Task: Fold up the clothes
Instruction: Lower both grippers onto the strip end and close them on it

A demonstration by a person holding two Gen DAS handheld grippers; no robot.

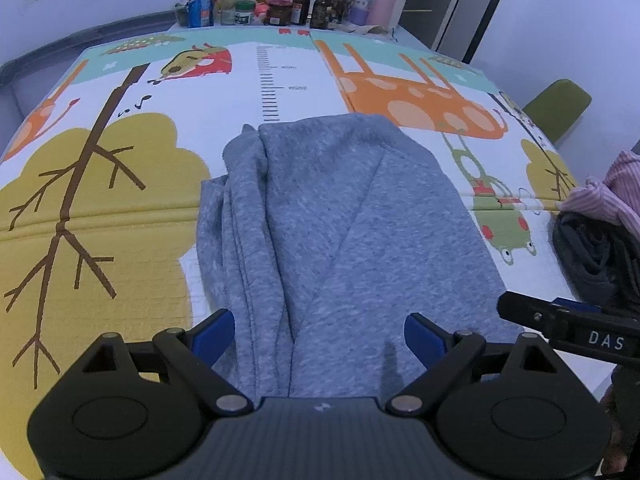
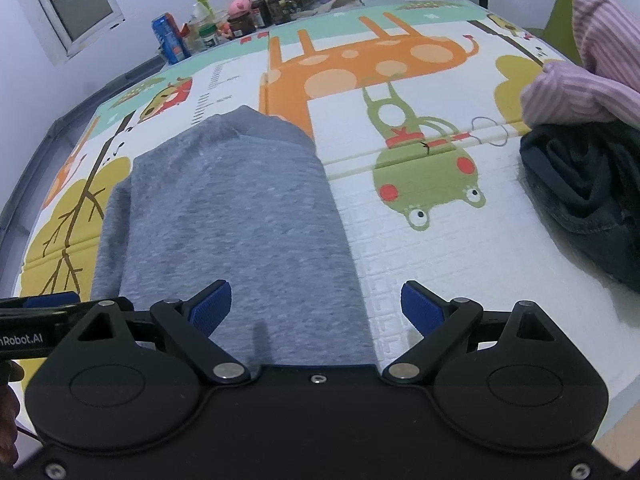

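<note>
A grey knit garment [image 1: 320, 216] lies folded lengthwise on the cartoon play mat [image 1: 100, 200], running away from me; in the right wrist view the same grey garment [image 2: 236, 220] fills the left half. My left gripper [image 1: 319, 338] hovers open over its near end, blue pads spread wide, nothing pinched. My right gripper [image 2: 316, 310] is open too, its left pad above the garment's right edge and its right pad above bare mat [image 2: 440, 248]. The right gripper's black body [image 1: 572, 326] shows at the left view's right edge.
A pile of dark clothes [image 2: 584, 196] with a pink striped garment [image 2: 580, 80] on top sits at the mat's right side. Bottles, jars and a blue can [image 1: 201, 0] crowd the far edge. A green chair [image 1: 558, 106] stands beyond the right edge.
</note>
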